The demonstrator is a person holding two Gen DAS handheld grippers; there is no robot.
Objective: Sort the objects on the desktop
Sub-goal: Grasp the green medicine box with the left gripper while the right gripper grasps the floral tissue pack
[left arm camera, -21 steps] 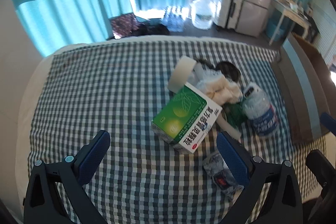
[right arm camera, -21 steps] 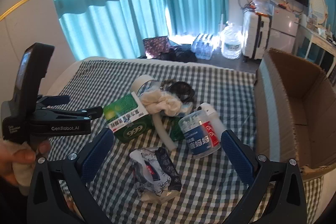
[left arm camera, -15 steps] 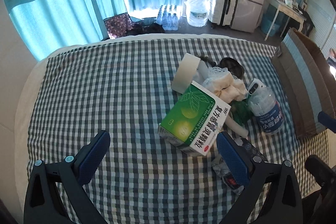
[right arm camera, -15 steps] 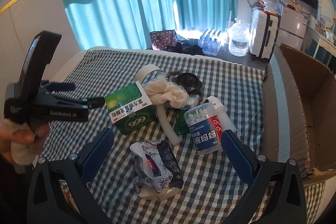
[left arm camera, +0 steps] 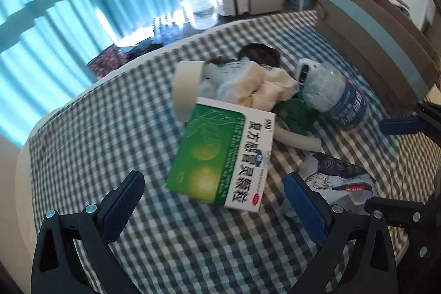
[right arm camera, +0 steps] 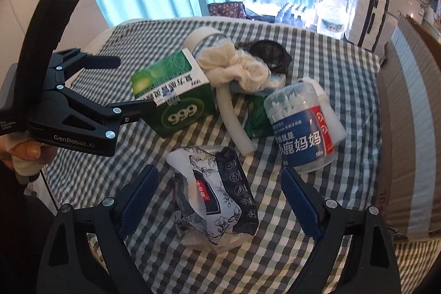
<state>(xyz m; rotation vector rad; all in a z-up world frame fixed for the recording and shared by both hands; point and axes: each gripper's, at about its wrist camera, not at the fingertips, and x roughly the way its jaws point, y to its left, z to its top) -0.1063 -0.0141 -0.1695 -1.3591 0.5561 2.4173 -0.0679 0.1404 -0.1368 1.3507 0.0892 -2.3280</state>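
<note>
A green and white medicine box [right arm camera: 173,98] lies tilted on a checked cloth, propped against a roll of tape [right arm camera: 201,39]. Beside it sit a crumpled cream scrunchie [right arm camera: 237,68], a white headband [right arm camera: 234,123], a clear tub of cotton swabs [right arm camera: 301,126] on its side, and a floral tissue pack [right arm camera: 215,194] nearest the camera.

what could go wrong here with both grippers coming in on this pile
1. The left gripper is open around the green box, which the cream cloth and tape roll lean against; lifting it may drag them along.
2. The right gripper hovers over the crumpled floral packet; soft film may slip.
3. The cotton swab jar lies sideways and could roll.
</note>
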